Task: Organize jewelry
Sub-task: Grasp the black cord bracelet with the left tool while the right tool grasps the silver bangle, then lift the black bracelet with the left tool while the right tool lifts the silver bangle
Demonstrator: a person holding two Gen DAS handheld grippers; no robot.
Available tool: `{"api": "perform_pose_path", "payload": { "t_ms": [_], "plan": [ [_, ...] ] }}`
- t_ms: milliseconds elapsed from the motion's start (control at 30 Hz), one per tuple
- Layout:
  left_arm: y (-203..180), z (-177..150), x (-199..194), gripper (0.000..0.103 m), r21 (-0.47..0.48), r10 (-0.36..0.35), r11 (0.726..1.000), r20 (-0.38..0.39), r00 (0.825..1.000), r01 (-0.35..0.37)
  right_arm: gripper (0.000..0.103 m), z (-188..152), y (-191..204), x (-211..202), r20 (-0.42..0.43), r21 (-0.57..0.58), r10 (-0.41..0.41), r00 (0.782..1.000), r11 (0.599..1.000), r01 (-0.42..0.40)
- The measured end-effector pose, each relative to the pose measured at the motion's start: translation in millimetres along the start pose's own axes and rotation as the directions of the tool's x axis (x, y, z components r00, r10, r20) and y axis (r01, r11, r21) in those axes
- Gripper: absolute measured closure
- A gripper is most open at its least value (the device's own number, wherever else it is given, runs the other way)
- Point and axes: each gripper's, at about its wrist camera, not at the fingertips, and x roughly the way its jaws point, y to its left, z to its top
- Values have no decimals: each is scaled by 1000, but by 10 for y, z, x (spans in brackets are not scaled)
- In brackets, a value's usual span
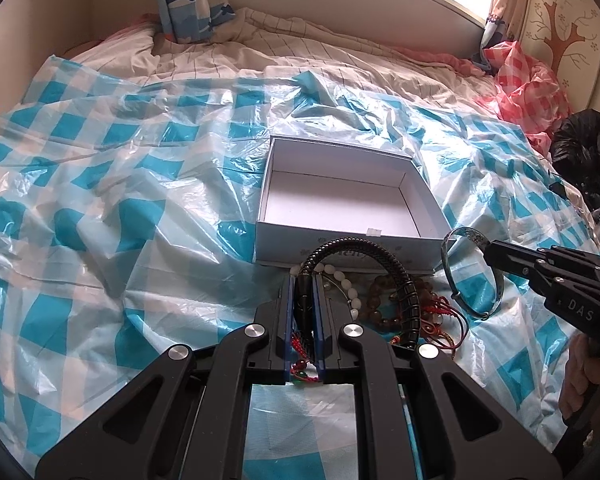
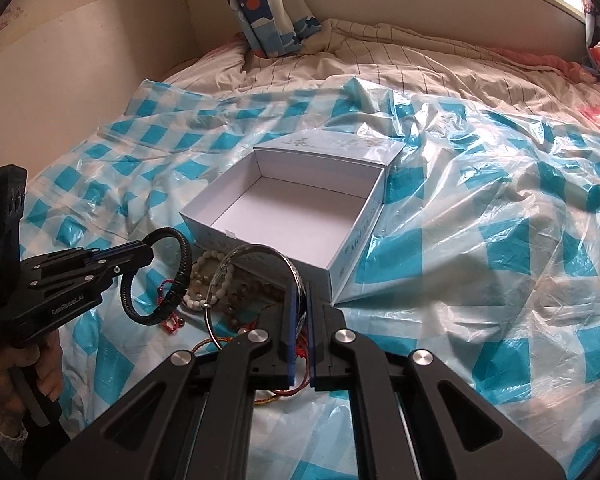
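An open white box [image 1: 342, 200] [image 2: 296, 204] lies empty on the blue-checked plastic sheet. My left gripper [image 1: 304, 280] [image 2: 150, 254] is shut on a black braided bracelet [image 1: 384, 264] [image 2: 172, 280] and holds it just in front of the box. My right gripper [image 2: 299, 286] [image 1: 488, 250] is shut on a silver bangle [image 2: 236, 280] [image 1: 472, 268], lifted at the box's near right corner. Under both lies a pile of jewelry [image 1: 384, 304] [image 2: 228, 292]: white beads, brown beads, red cords.
The blue-checked plastic sheet [image 1: 120, 200] [image 2: 480, 240] covers a rumpled bed. A patterned pillow [image 1: 192, 0] leans at the headboard. A red-checked bag [image 1: 528, 80] and a black bag [image 1: 580, 152] lie at the far right. The box's lid [image 2: 340, 144] lies behind the box.
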Motion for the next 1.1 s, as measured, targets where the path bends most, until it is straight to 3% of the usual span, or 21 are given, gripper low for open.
{"api": "perform_pose_path", "payload": {
  "t_ms": [900,1000,1067,1100],
  "plan": [
    [-35,58,-82,95,23,23,999,24,999,-23,98,-25,-10,4,3,0,4,1000,1000,-4],
    [-32,54,-56,95,26,24,999,17,1000,-25,98,-21,47,51,-16,-4,4,1000,1000,-4],
    [-17,38,54,94,29,34,999,-25,999,-33,97,-52,71,176,-80,-6,-1,997,1000,1],
    [9,21,109,93,21,44,999,-40,998,-43,91,-80,54,226,-101,0,-18,995,1000,18]
  ]
}}
